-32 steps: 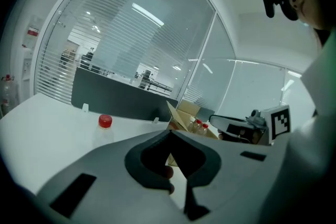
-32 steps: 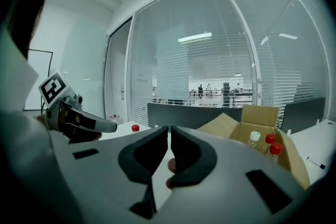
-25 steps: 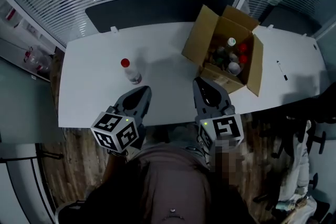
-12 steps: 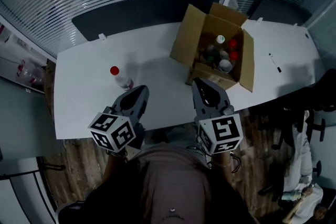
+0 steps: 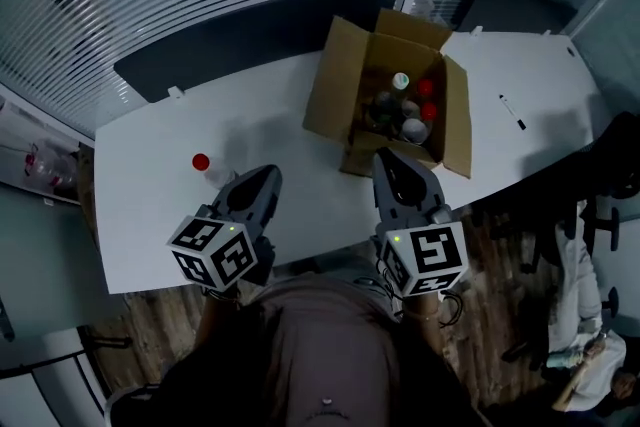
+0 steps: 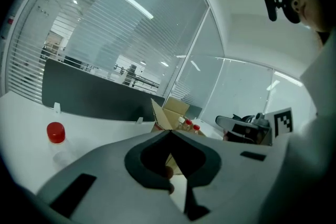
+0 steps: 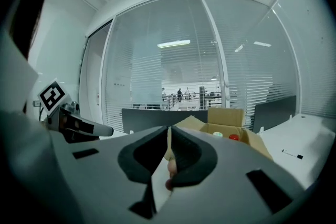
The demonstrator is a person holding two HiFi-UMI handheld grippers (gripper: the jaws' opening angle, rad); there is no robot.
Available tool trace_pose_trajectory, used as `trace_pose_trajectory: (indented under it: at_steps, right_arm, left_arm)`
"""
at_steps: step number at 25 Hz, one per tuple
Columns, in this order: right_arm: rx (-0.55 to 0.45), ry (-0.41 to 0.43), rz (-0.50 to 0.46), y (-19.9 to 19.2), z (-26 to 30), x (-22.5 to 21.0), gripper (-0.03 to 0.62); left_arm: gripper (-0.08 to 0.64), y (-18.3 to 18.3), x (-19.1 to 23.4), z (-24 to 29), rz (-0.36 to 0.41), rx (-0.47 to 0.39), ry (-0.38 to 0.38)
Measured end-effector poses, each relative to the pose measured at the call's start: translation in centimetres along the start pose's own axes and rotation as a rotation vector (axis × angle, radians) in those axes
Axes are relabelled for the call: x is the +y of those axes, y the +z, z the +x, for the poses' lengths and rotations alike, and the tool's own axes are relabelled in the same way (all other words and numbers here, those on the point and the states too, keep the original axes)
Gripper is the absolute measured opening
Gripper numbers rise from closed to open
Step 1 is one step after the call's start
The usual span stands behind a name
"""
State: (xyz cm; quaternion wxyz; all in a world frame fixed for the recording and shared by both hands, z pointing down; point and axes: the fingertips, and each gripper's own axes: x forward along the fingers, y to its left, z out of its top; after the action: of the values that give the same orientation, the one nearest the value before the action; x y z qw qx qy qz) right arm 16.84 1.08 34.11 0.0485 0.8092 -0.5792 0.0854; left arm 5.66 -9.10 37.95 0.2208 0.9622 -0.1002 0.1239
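Shifted rightward along the table, we hold left gripper and right gripper closed and empty, near bottle and box; grasping needs opening first.

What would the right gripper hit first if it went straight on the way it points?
Probably the box: it stands straight ahead of the right gripper, jaws shut, with nothing between in that view. Depth is hard to judge.

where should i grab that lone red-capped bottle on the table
Take the red-capped bottle by its clear body, just under the cap, coming level from the near edge of the table with the left gripper. It stands upright, well apart from the cardboard box, so nothing blocks either side.
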Motion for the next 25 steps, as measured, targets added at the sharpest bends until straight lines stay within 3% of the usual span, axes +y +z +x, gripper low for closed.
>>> trace_pose_trajectory:
  at_steps: [12, 25]
  right_arm:
    - [0.023, -0.166, 0.005, 0.1, -0.3, -7.5, 0.04]
    - [0.106, -0.186, 0.0, -1.5, 1.7, -13.0, 0.118]
  left_arm:
    - [0.008, 0.5, -1.8, 3.8, 0.009, 0.058, -0.047]
    - [0.008, 0.3, -2.3, 7.5, 0.013, 0.116, -0.036]
